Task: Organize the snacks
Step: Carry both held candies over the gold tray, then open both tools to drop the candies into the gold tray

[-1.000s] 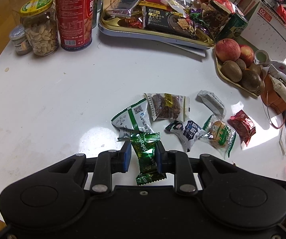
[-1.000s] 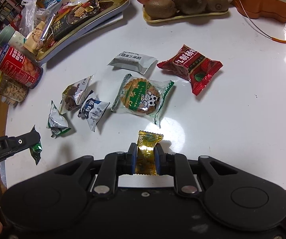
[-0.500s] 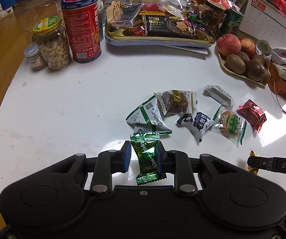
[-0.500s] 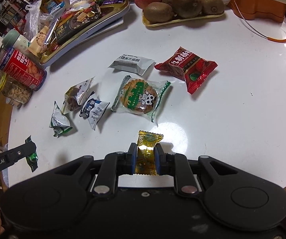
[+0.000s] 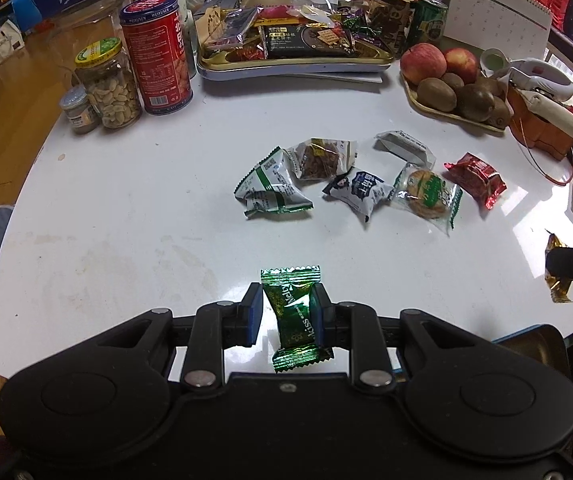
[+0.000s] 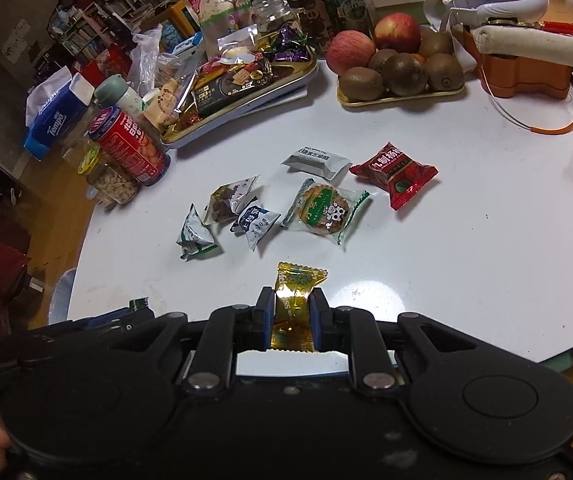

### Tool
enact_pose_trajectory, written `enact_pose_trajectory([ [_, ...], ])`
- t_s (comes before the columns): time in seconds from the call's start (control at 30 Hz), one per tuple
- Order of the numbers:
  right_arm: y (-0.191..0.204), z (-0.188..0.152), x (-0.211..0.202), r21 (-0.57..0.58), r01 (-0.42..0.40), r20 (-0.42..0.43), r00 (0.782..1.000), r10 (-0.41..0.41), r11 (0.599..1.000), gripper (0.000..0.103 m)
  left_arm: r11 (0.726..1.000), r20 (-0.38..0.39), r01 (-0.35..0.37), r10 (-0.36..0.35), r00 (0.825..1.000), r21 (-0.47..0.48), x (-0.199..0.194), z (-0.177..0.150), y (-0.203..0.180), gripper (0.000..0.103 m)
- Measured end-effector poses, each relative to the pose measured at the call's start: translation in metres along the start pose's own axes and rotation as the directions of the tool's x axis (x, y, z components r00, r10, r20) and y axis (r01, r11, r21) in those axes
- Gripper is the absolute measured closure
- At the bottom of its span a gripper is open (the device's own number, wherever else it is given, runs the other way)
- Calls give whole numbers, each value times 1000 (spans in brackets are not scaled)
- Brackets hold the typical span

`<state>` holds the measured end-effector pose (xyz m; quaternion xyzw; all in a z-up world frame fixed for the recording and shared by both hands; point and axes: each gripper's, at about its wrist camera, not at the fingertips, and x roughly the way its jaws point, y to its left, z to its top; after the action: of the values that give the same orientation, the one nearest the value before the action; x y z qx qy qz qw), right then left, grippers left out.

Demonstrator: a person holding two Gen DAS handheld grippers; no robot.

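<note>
Foil-wrapped sweets held aloft over white bench (image 5: pixel 106 208), one per hand. Green sweet (image 5: pixel 295 316) pinched mid-body in left tongs (image 5: pixel 286 314), wrapper ends poking out above and below pads. Gold sweet (image 6: pixel 293 306) clamped in right tongs (image 6: pixel 291 318), nearly fully closed. Risk judged: slick wrappers could slide from pads if tilted or jolted on way to gold tray (image 5: pixel 298 67). Six loose packets (image 5: pixel 360 190) left mid-bench, well apart from both tongs.

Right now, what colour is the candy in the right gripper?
Gold candy; the right wrist view shows it best.
</note>
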<state>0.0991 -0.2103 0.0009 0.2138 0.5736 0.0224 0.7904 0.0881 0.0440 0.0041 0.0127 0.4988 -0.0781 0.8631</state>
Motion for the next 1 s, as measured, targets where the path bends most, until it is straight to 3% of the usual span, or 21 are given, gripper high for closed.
enact_pose_trajectory([
  [0.17, -7, -18, -21, -5, -19, 28, 999, 19, 1000, 83, 1000, 24, 20, -21, 1000, 7, -17, -14, -10, 71],
  [0.33, -8, -44, -31, -39, -27, -5, 1000, 27, 999, 83, 998, 43, 35, -38, 998, 52, -41, -35, -26, 71],
  [0.67, -9, -99, -11, -93, 8, -150, 988, -22, 996, 83, 996, -44, 66, -63, 997, 58, -36, -75, -41, 71],
  [1.0, -10, -113, 12, -119, 51, -223, 972, -77, 992, 83, 999, -101, 44, -41, 994, 32, -22, -94, -38, 71],
])
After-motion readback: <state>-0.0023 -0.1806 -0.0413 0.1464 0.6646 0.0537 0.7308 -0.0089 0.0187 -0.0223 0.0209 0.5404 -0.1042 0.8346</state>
